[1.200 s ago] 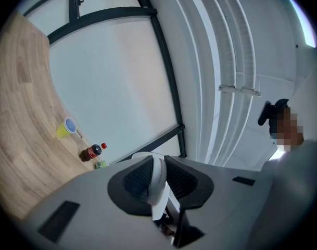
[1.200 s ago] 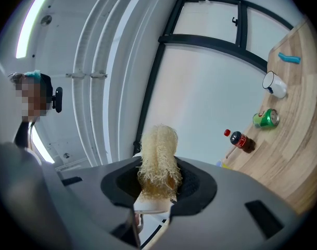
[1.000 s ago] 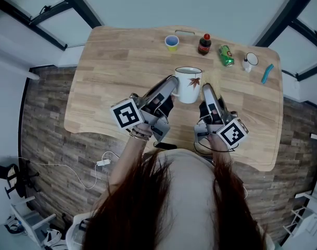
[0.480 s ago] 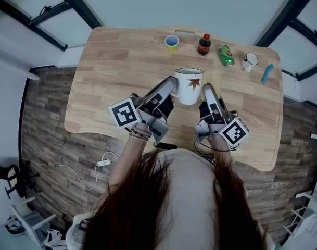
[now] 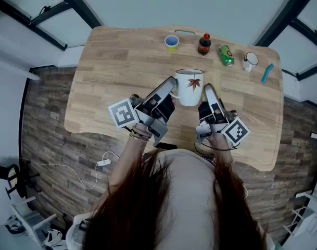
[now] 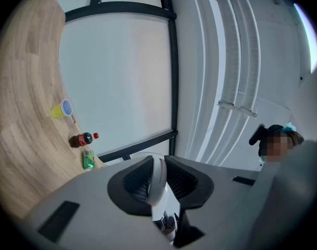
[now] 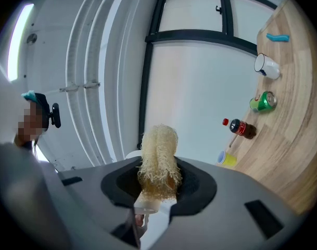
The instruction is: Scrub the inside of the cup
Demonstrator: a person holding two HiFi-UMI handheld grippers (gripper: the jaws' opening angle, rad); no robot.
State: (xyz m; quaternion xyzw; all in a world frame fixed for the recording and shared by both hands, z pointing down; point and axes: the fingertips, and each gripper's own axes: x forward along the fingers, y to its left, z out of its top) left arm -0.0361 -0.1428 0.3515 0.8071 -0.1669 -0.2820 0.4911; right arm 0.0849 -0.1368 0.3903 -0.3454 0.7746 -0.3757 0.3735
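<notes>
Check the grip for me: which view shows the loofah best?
The right gripper view: the loofah stands centred, clamped between the right tool's jaws. The head view shows that tool but hides the loofah; the left gripper view shows none of it.

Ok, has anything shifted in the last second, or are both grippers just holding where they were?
Barely anything. The left gripper stays shut on the cup by its handle, and its rear end has swung slightly left. The right gripper stays shut on the loofah scrubber beside the cup, and its rear has drifted slightly right. Nothing was taken or let go. The cup, bottle and can are where they were.
</notes>
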